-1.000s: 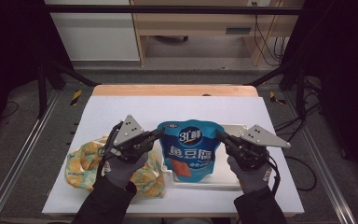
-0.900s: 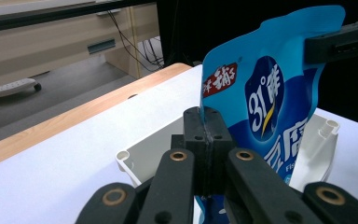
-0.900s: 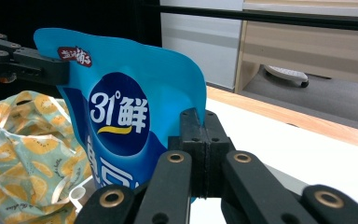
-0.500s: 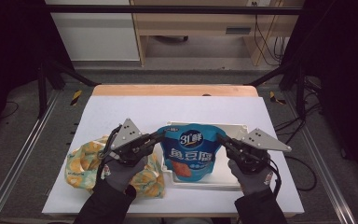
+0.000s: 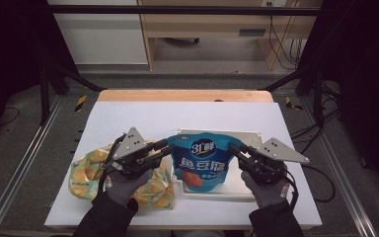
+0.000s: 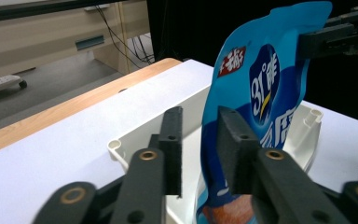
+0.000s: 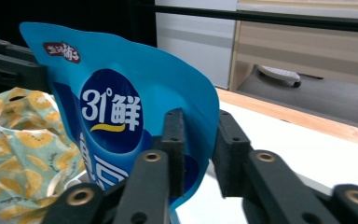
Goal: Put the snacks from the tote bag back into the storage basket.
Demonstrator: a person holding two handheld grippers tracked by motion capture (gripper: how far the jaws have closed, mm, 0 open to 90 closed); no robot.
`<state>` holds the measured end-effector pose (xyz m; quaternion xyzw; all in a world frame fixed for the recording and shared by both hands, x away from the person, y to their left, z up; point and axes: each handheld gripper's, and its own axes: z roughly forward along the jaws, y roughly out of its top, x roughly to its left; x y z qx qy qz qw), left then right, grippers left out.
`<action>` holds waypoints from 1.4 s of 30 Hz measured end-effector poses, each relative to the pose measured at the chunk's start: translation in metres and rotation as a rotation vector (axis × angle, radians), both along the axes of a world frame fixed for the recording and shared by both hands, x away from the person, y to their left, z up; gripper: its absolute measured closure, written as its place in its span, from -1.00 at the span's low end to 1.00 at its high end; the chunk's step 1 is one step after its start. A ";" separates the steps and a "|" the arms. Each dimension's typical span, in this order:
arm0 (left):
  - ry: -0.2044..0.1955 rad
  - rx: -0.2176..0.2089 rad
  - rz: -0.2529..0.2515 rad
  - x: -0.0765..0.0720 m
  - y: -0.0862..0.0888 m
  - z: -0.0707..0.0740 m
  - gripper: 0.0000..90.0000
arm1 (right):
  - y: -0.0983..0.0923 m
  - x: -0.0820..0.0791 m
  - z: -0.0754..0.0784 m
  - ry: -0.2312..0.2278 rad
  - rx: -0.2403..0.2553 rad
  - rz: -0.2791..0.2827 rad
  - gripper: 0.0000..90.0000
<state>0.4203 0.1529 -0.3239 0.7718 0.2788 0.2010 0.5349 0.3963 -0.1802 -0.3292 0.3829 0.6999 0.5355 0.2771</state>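
A blue snack pouch (image 5: 200, 165) stands upright in a white tray (image 5: 249, 135). My left gripper (image 5: 167, 147) is at its upper left edge and my right gripper (image 5: 233, 148) at its upper right edge. Both pairs of jaws have just been opening. In the left gripper view the pouch (image 6: 265, 93) has its edge between the parted jaws of the left gripper (image 6: 199, 122), with a gap showing on one side. In the right gripper view the pouch (image 7: 116, 112) reaches between the right gripper's (image 7: 198, 125) jaws, and those pads stand off the film as well.
A crumpled yellow-green fruit-print bag (image 5: 86, 173) lies on the white table left of the tray, under my left hand; the same bag (image 7: 14, 140) lies beyond the pouch in the right gripper view. The wooden table edge (image 5: 185, 95) runs along the far side.
Both grippers' jaws have parted from the pouch's upper corners. The pouch now stands slightly lower in the tray. The hands have barely moved.
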 end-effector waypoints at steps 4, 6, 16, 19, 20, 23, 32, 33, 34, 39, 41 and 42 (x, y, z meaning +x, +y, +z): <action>0.009 0.012 -0.001 -0.004 0.012 0.000 0.40 | -0.001 0.000 -0.003 -0.003 -0.013 -0.005 0.50; 0.009 0.019 0.007 -0.007 0.018 -0.002 0.33 | -0.003 -0.001 -0.004 -0.005 -0.018 -0.009 0.43; 0.016 0.048 0.106 -0.012 0.063 -0.018 0.06 | -0.014 -0.008 -0.014 -0.026 -0.020 -0.037 0.02; 0.023 0.044 0.132 -0.013 0.076 -0.023 0.00 | -0.018 -0.010 -0.018 -0.020 -0.019 -0.042 -0.12; 0.022 0.048 0.142 -0.014 0.080 -0.025 -0.02 | -0.019 -0.011 -0.020 -0.017 -0.020 -0.043 -0.14; 0.031 0.044 0.160 -0.016 0.092 -0.033 -0.07 | -0.022 -0.012 -0.025 -0.014 -0.025 -0.051 -0.22; 0.031 0.056 0.222 -0.019 0.123 -0.050 -0.23 | -0.035 -0.011 -0.045 0.017 -0.061 -0.080 -0.37; 0.032 0.050 0.227 -0.020 0.126 -0.051 -0.24 | -0.037 -0.010 -0.047 0.023 -0.065 -0.087 -0.38; 0.031 0.049 0.231 -0.021 0.129 -0.052 -0.25 | -0.039 -0.010 -0.049 0.026 -0.069 -0.092 -0.39; 0.034 0.051 0.262 -0.025 0.147 -0.059 -0.28 | -0.046 -0.008 -0.056 0.043 -0.084 -0.121 -0.42; 0.044 0.046 0.279 -0.025 0.155 -0.063 -0.29 | -0.047 -0.007 -0.058 0.047 -0.099 -0.126 -0.43; 0.047 0.043 0.285 -0.025 0.157 -0.065 -0.29 | -0.048 -0.006 -0.059 0.049 -0.102 -0.129 -0.43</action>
